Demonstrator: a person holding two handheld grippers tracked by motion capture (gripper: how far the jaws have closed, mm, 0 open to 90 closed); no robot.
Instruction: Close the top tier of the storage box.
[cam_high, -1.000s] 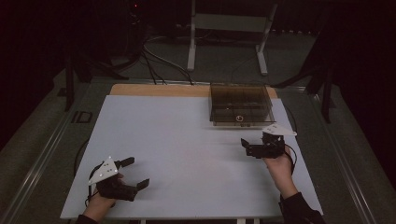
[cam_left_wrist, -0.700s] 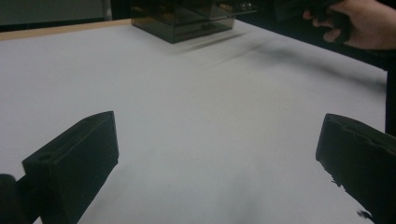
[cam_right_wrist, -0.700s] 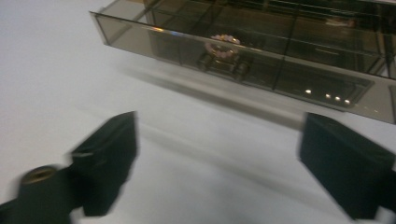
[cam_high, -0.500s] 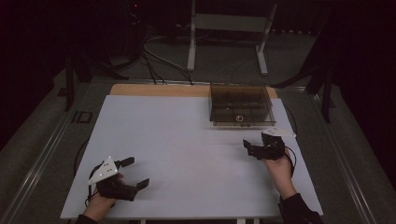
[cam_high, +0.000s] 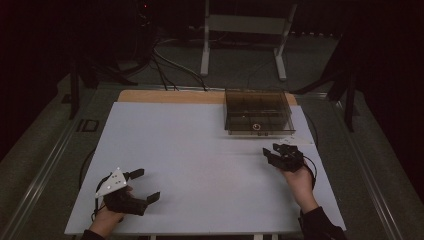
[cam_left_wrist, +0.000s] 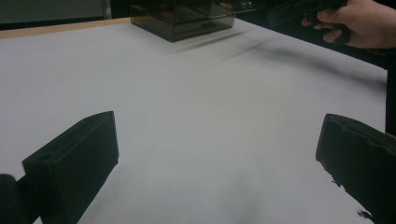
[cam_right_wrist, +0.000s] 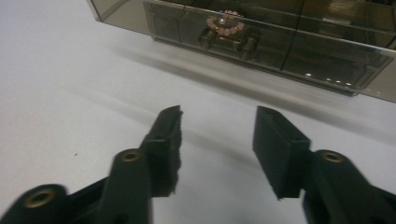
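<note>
We see one smoky see-through box (cam_high: 258, 111) at the far right part of the white tabletop (cam_high: 190, 165). It has a little drawer in front with a small handle (cam_right_wrist: 228, 38), and a ring of pink beads (cam_right_wrist: 224, 21) sits just behind that handle, inside the box. We count one box, one handle and one bead ring.

Our right claw (cam_high: 276, 151) is near the box, just on our side of it, and it points at the drawer front. In the right gripper view the handle lies straight ahead of this claw (cam_right_wrist: 218, 119) and a bit farther away, not touching. The box is long from side to side, so its front wall faces the claw flat on. The jaws have just been closing and now stand partly apart, with nothing between them.

Our left claw (cam_high: 141, 185) rests at the near left corner, well apart from the box. Its jaws are wide apart and hold nothing; in the left gripper view we see bare tabletop between them (cam_left_wrist: 219, 149).

We think the right hand (cam_high: 300, 181) is the nearer one, so it should reach forward to the handle.
</note>
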